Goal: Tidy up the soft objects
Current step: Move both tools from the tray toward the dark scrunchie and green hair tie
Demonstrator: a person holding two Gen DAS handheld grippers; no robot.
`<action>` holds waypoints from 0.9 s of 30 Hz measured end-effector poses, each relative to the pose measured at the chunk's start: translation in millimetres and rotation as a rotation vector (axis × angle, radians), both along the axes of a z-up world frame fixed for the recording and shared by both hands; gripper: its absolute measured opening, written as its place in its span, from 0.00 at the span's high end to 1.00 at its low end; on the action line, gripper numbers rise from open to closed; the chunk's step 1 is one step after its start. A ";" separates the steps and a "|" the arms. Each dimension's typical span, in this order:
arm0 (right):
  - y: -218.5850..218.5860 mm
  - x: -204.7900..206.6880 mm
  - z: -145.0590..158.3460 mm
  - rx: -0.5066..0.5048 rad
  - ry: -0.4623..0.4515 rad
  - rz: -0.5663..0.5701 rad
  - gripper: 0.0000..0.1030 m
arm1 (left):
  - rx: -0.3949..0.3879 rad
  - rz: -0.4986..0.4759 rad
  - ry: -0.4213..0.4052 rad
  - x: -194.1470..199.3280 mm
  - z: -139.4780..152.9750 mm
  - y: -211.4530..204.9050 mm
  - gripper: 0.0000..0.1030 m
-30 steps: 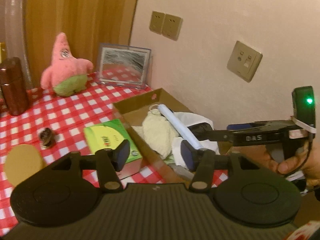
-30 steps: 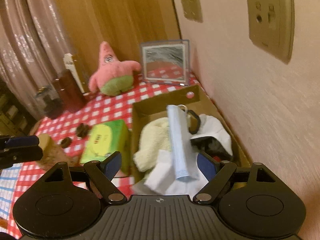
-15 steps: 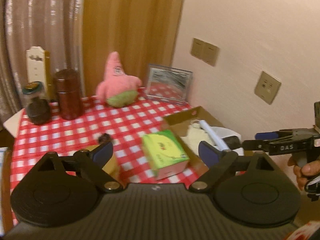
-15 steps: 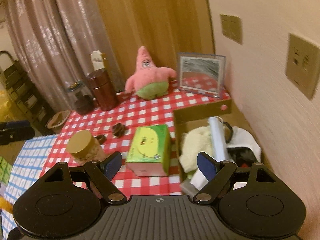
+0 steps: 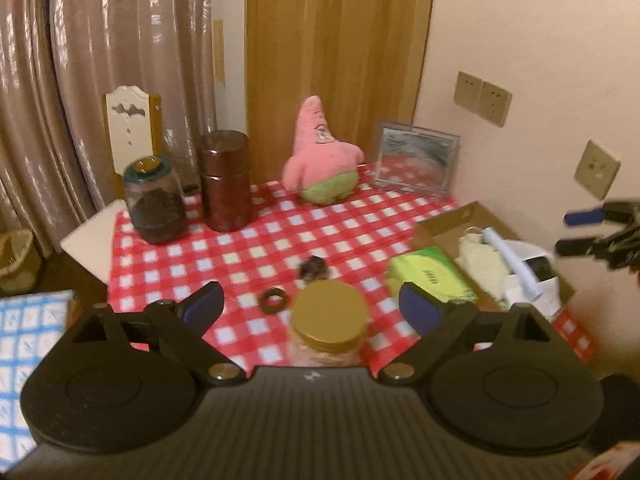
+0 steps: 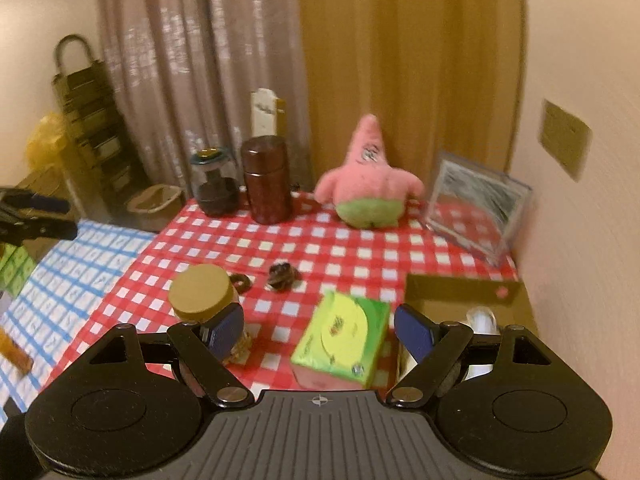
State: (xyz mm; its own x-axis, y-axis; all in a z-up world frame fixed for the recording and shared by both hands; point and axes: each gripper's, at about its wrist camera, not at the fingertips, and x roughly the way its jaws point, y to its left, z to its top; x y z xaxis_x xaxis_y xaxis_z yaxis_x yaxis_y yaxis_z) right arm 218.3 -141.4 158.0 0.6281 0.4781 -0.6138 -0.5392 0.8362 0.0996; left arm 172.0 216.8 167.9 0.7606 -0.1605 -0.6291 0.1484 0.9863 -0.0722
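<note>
Both handheld grippers hang above a table (image 5: pixel 96 224) covered in red-and-white check, angled down toward it: the left gripper (image 5: pixel 310 306) with its blue-padded jaws spread wide and nothing between them, the right gripper (image 6: pixel 318 330) likewise wide apart and empty, each seen at the edge of the other's view. One pink star-shaped plush toy (image 5: pixel 322 160) sits upright at the far side of the table, in front of a wooden panel and just left of one small framed mirror (image 5: pixel 416 160). One cardboard box (image 5: pixel 452 220) stands against the wall on the right, holding a cream fleecy item (image 5: pixel 482 266), a pale rolled tube and white soft pieces. One green tissue box (image 6: pixel 344 340) lies just beside the carton; its printing is too blurred to read. Three jars are in view: one gold-lidded (image 5: pixel 328 318) nearest the cameras, one dark brown canister (image 5: pixel 226 180), one glass jar (image 5: pixel 154 206) with dark contents. Two small dark objects lie mid-table.
</note>
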 end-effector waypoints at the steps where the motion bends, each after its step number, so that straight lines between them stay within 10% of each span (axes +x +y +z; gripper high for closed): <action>1: 3.4 6.1 0.2 -0.007 -0.013 0.027 0.20 | 0.013 -0.002 -0.001 4.0 -1.3 5.4 0.10; 9: 34.2 72.2 -28.8 -0.119 -0.135 0.247 0.20 | 0.175 -0.084 -0.055 48.2 -28.0 42.1 0.10; 27: 122.2 194.0 -136.6 -0.334 -0.044 0.601 0.20 | 0.338 -0.304 0.107 165.0 -159.1 100.2 0.10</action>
State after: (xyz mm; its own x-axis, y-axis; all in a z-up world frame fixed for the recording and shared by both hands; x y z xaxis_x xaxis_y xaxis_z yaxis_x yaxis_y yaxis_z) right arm 412.4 -19.2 21.4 0.3412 0.5406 -0.7690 -0.9166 0.3728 -0.1446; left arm 337.0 317.0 8.8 0.6387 -0.1386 -0.7568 0.4434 0.8702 0.2148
